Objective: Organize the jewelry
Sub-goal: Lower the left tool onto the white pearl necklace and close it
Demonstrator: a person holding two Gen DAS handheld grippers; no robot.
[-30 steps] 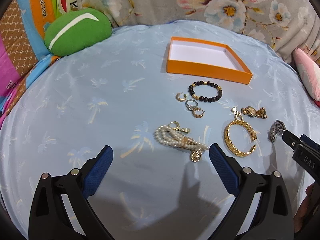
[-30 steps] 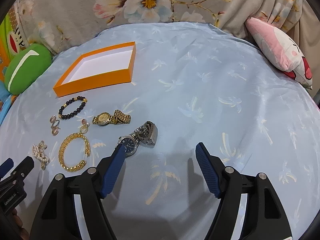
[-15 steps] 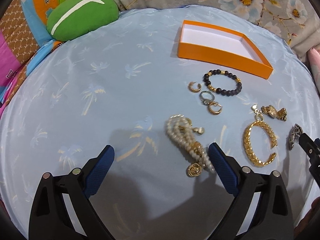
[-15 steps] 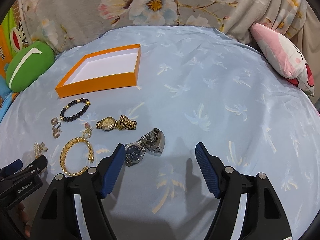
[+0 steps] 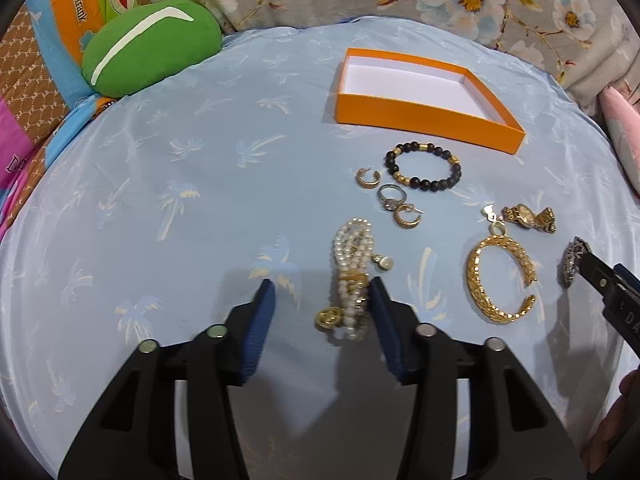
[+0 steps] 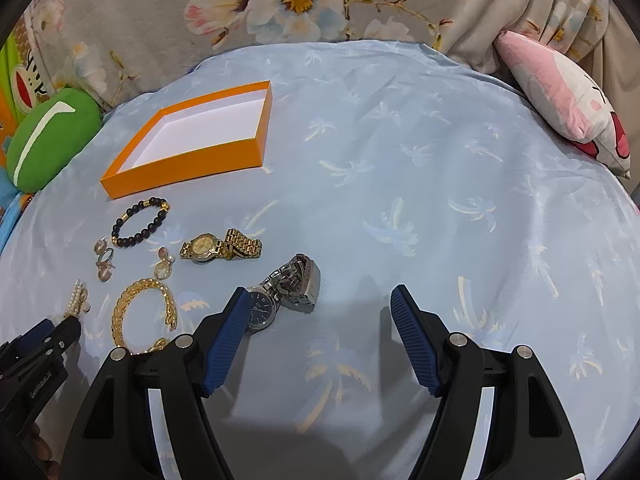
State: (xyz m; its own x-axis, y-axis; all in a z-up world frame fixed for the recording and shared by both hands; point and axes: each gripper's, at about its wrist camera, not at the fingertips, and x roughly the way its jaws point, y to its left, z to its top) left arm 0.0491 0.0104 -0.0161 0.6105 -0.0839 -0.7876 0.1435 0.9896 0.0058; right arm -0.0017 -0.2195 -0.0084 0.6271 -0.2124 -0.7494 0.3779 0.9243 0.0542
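Jewelry lies on a light blue cloth in front of an empty orange box [image 5: 428, 114], also in the right wrist view [image 6: 188, 160]. My left gripper [image 5: 322, 294] is partly closed around the near end of a pearl bracelet [image 5: 352, 276]; its right finger touches the pearls, the left stands apart. Beyond lie a black bead bracelet [image 5: 423, 166], gold hoop earrings [image 5: 406, 218], a ring [image 5: 390, 196], a gold bangle [image 5: 500, 280] and a gold watch [image 5: 528, 218]. My right gripper [image 6: 316, 300] is open and empty, its left finger beside a silver watch [image 6: 288, 286].
A green cushion [image 5: 148, 46] sits at the far left edge. A pink plush pillow [image 6: 568, 96] lies at the far right. Flowered fabric rises behind the cloth. The right gripper's tip [image 5: 600, 276] shows at the right of the left wrist view.
My left gripper has moved forward and right to the pearl bracelet and its jaws have narrowed around it. My right gripper has barely moved and stays open.
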